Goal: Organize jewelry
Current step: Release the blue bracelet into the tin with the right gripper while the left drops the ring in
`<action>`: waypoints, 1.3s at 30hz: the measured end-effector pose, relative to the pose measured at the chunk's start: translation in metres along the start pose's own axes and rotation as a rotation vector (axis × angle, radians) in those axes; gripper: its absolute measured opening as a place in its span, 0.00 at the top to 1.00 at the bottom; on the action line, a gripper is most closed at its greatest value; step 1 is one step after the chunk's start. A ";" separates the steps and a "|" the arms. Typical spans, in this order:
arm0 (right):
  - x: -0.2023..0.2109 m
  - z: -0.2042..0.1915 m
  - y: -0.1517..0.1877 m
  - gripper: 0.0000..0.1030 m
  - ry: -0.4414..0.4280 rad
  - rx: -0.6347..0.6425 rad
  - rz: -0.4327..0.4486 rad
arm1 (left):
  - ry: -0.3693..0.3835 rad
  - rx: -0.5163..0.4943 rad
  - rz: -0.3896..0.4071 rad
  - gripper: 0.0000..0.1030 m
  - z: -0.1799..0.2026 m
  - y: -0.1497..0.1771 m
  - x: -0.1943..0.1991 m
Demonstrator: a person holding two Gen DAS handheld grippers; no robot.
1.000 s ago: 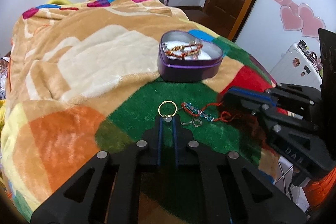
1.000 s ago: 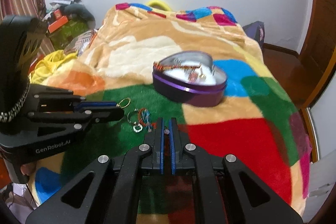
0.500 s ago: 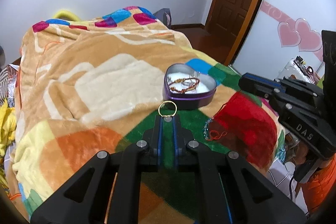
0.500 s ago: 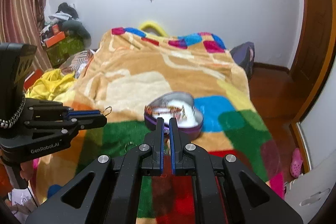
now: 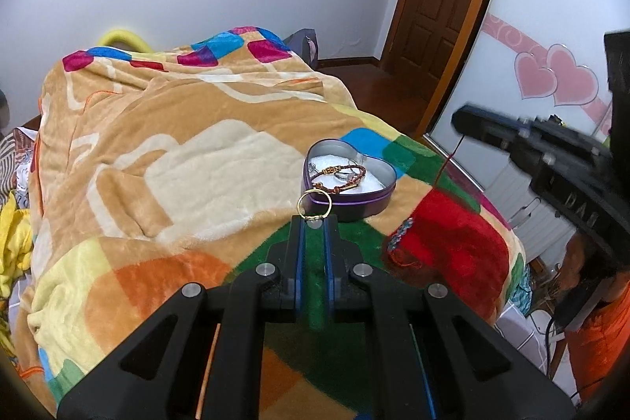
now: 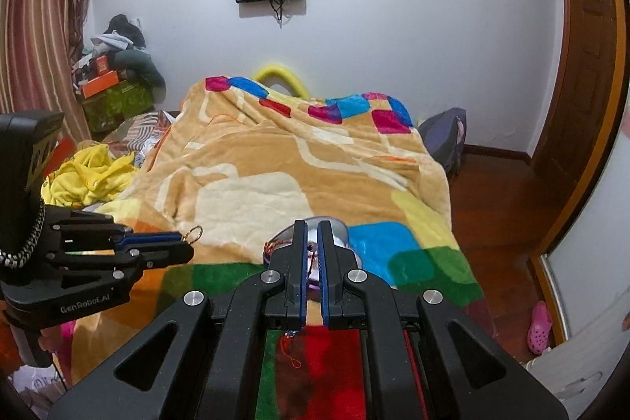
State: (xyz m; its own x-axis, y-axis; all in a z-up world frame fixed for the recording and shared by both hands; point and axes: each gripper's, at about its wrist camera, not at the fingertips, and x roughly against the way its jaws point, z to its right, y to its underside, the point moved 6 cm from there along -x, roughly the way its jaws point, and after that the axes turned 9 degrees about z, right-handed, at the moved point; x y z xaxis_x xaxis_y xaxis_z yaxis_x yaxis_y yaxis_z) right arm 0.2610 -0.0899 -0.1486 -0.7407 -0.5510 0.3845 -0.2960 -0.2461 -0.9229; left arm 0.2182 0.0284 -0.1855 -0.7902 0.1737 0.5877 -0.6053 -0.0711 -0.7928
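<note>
My left gripper (image 5: 314, 220) is shut on a gold ring (image 5: 314, 204) and holds it high above the bed, just in front of the purple heart-shaped tin (image 5: 349, 176). The tin holds a red beaded bracelet (image 5: 339, 176) and small silver pieces. My right gripper (image 6: 310, 228) is shut on a red cord of a beaded bracelet; the thread (image 5: 449, 160) hangs down to the blue beads (image 5: 398, 236) on the blanket. In the right wrist view the tin (image 6: 334, 229) is mostly hidden behind the fingers, and the left gripper (image 6: 185, 243) shows with the ring (image 6: 193, 234).
A colourful plush blanket (image 5: 189, 160) covers the bed. Yellow clothes (image 6: 86, 180) lie at the bed's left side. A wooden door (image 5: 445, 2) and a wardrobe with pink hearts (image 5: 551, 77) stand on the right. A pink shoe (image 6: 538, 325) lies on the floor.
Both grippers have risen well above the blanket. The left one lifted the gold ring away from the other pieces; the right one pulled up the bracelet's red cord.
</note>
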 end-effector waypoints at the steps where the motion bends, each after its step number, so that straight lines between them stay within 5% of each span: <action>1: 0.001 0.001 -0.005 0.96 0.005 0.006 0.011 | -0.001 0.001 -0.001 0.93 -0.001 -0.001 -0.001; 11: 0.006 0.014 -0.061 0.96 0.055 0.047 0.125 | 0.023 0.008 0.009 0.93 0.001 -0.016 -0.008; 18: -0.002 0.016 -0.071 0.96 0.048 0.033 0.144 | 0.042 -0.011 0.005 0.93 0.008 -0.030 -0.023; 26: -0.013 0.012 -0.058 0.96 0.014 0.036 0.115 | 0.065 -0.028 -0.048 0.93 0.016 -0.029 -0.054; 39: -0.054 0.028 0.003 0.96 -0.032 -0.052 -0.072 | 0.058 -0.038 -0.132 0.93 0.018 -0.017 -0.095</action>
State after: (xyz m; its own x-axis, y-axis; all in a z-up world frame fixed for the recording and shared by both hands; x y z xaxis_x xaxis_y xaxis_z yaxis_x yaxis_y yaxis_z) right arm 0.3174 -0.0829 -0.1716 -0.6973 -0.5585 0.4492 -0.3794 -0.2442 -0.8924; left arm 0.3023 -0.0046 -0.2249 -0.6968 0.2356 0.6775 -0.6982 -0.0065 -0.7159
